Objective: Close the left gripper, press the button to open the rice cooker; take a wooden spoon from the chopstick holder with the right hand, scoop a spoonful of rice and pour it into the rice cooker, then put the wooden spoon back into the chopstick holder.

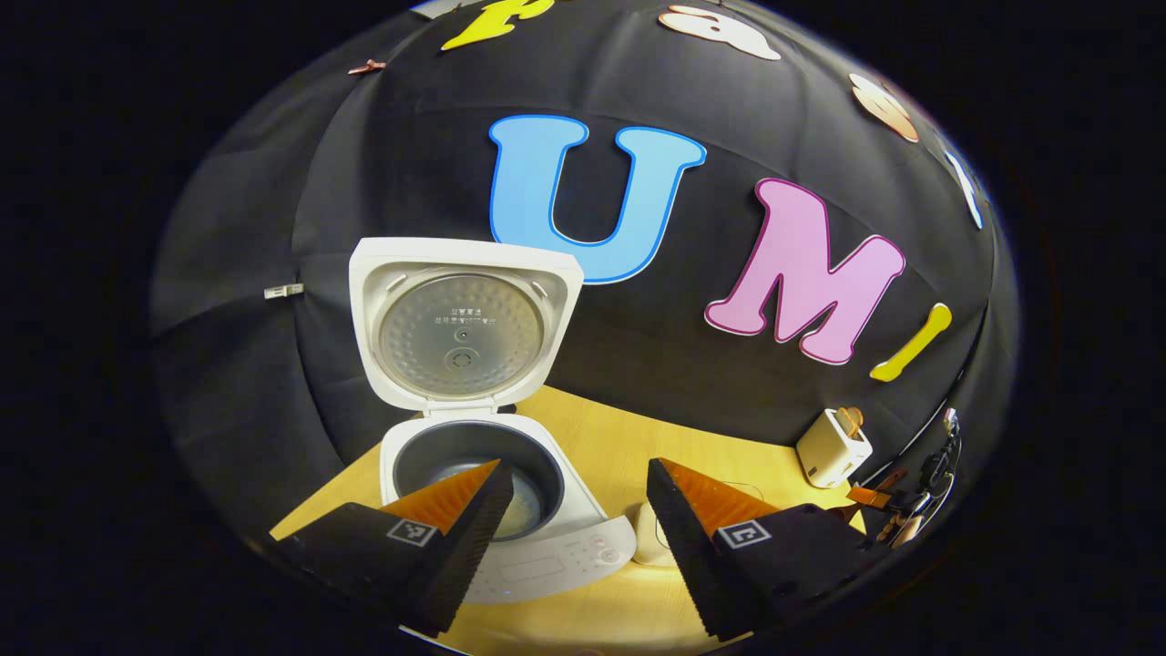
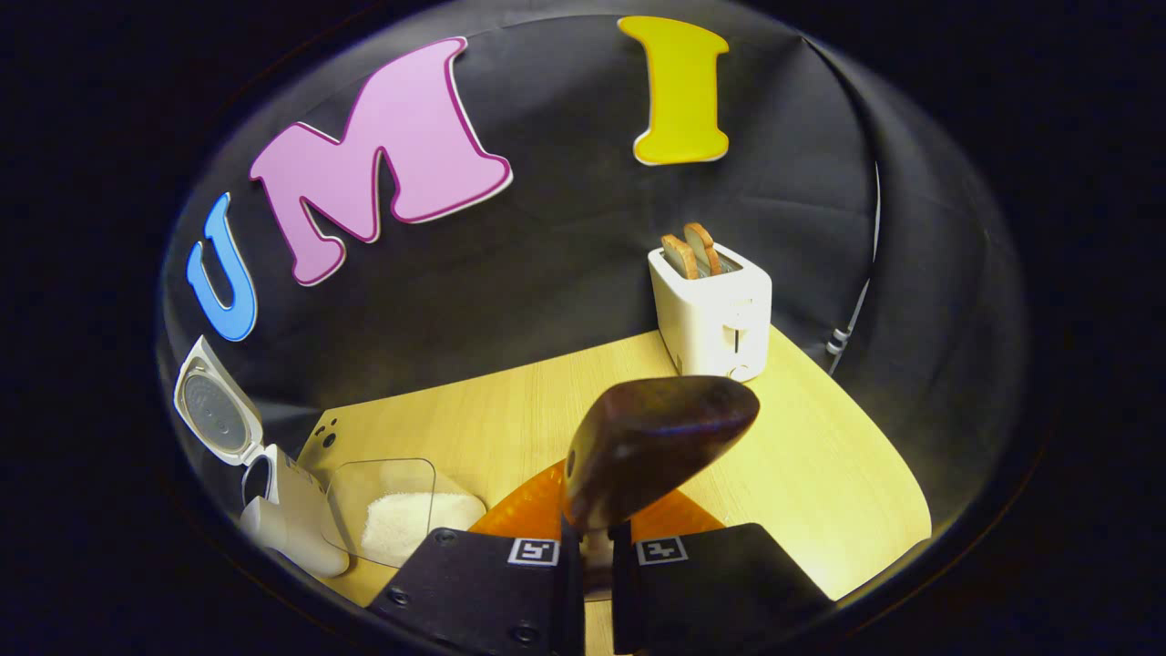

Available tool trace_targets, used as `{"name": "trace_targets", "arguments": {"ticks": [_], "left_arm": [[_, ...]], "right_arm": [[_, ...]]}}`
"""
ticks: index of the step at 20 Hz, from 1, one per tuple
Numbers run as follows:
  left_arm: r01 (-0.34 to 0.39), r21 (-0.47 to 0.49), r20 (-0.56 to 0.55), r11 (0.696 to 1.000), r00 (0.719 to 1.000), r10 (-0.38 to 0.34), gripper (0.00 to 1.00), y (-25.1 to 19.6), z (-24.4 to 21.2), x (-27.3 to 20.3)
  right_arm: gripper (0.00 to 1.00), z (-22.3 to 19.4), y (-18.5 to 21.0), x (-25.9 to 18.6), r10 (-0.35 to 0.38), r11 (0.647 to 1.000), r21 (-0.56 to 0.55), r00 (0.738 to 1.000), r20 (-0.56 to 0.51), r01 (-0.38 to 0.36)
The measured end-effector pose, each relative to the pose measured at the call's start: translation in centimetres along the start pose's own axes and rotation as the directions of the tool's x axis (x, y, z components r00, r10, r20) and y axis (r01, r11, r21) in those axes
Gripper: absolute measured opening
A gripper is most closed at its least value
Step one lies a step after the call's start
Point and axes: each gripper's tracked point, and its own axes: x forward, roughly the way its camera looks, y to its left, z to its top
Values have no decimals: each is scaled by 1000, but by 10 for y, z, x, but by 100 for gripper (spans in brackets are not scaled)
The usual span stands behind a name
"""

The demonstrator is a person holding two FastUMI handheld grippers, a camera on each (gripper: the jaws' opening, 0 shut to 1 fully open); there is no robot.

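The right gripper [image 2: 588,547] is clamped on the dark brown wooden spoon [image 2: 651,446], bowl up toward one o'clock. The clear container of white rice [image 2: 401,519] lies near at nine o'clock. Beyond, the white rice cooker [image 1: 483,456] stands lid-up just behind the left gripper [image 1: 578,510], fingers apart.

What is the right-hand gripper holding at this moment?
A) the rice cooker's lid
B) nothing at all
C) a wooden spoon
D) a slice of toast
C: in the right gripper view the right gripper has its fingers closed on the handle of the wooden spoon, whose dark bowl stands up just ahead of them above the table.
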Motion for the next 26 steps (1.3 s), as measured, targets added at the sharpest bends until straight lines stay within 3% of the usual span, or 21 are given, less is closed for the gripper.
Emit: {"name": "trace_targets", "arguments": {"ticks": [11, 12, 13, 14, 17, 18, 19, 21, 22, 26], "left_arm": [[-14, 2, -14, 1000, 1000, 14, 96, -18, -11, -11], [-12, 3, -15, 1000, 1000, 12, 96, -19, -11, -11], [-10, 4, -15, 1000, 1000, 10, 96, -21, -11, -11], [-8, 4, -15, 1000, 1000, 8, 96, -24, -11, -11], [9, 9, -9, 1000, 1000, -9, 96, -31, -9, -9], [17, 11, -7, 1000, 1000, -17, 96, -34, -9, -8], [21, 14, -3, 1000, 1000, -21, 96, -35, -7, -7], [27, 16, 13, 999, 1000, -28, 96, -36, 0, -6], [26, 20, 25, 999, 999, -27, 96, -34, 4, -5], [-15, 81, 82, 997, 997, 8, 95, -11, 35, -3]], "right_arm": [[19, -37, -1, 27, 4, 996, 85, 998, -60, 1], [5, -36, -2, 24, 4, 994, 107, 999, -53, 2], [25, -37, -5, 22, -2, 992, 122, 999, -54, 8], [36, -37, -8, 18, -12, 992, 126, 998, -59, 20], [52, -38, -15, 5, -23, 992, 126, 998, -63, 31], [76, -37, -17, 1, -25, 992, 126, 998, -62, 33], [60, -37, -19, -3, -30, 992, 123, 998, -61, 37], [75, -37, -24, -10, -46, 991, 121, 997, -65, 54], [97, -36, -26, -12, -54, 990, 125, 996, -64, 62], [99, -42, -45, -40, -127, 983, 131, 991, -40, 131]]}}
